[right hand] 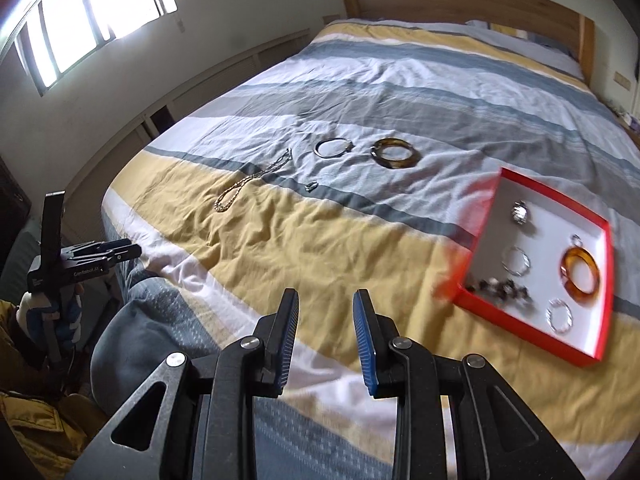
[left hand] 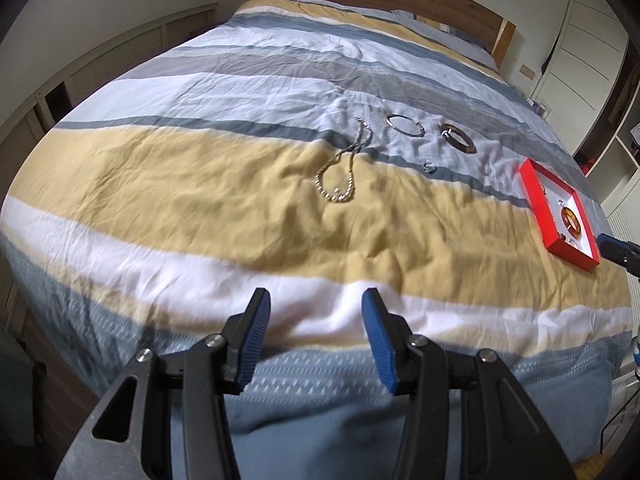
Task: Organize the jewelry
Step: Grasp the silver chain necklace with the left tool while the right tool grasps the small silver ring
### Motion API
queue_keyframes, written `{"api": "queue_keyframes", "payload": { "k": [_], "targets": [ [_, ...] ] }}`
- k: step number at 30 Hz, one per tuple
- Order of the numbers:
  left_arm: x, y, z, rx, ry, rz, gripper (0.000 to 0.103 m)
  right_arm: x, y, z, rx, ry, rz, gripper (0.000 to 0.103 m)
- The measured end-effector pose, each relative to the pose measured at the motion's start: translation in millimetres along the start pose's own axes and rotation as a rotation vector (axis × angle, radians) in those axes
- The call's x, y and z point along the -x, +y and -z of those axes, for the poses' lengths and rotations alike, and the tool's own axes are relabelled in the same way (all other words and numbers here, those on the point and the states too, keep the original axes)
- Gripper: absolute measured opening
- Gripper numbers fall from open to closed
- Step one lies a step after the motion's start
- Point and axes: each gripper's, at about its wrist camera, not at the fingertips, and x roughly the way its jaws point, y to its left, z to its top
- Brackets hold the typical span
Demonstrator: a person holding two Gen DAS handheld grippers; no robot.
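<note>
Right wrist view: right hand-held gripper point(right hand: 325, 308) and left hand-held gripper point(left hand: 314, 307) both open, empty, above the bed point(right hand: 280, 248). Chain necklace point(right hand: 248, 186), silver bangle point(right hand: 334, 147), amber bangle point(right hand: 395, 154) lie beside red tray point(right hand: 532, 344).

Two wrist cams at bed's foot, angled down w/ fisheye; both share striped bed point(left hand: 200, 184) and red box point(right hand: 540, 280).

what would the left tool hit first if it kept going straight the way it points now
Probably just the striped blue, white and yellow quilt: the open left tool aims down at bare fabric, short of the gold chain necklace, though depth is unclear.
</note>
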Motion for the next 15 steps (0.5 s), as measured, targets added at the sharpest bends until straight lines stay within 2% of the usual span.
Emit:
{"api": "queue_keyframes", "payload": {
  "k": [8,15],
  "targets": [
    [-58,-24,-66,-0.099,0.012,0.052,0.045,-76,1,-41,0.046,0.075,-0.069,0.028],
    [-118,-38,-118,-0.161,0.016,0.056,0.045,-136,4,-77,0.072,0.107,-0.109,0.028]
  ]
}}
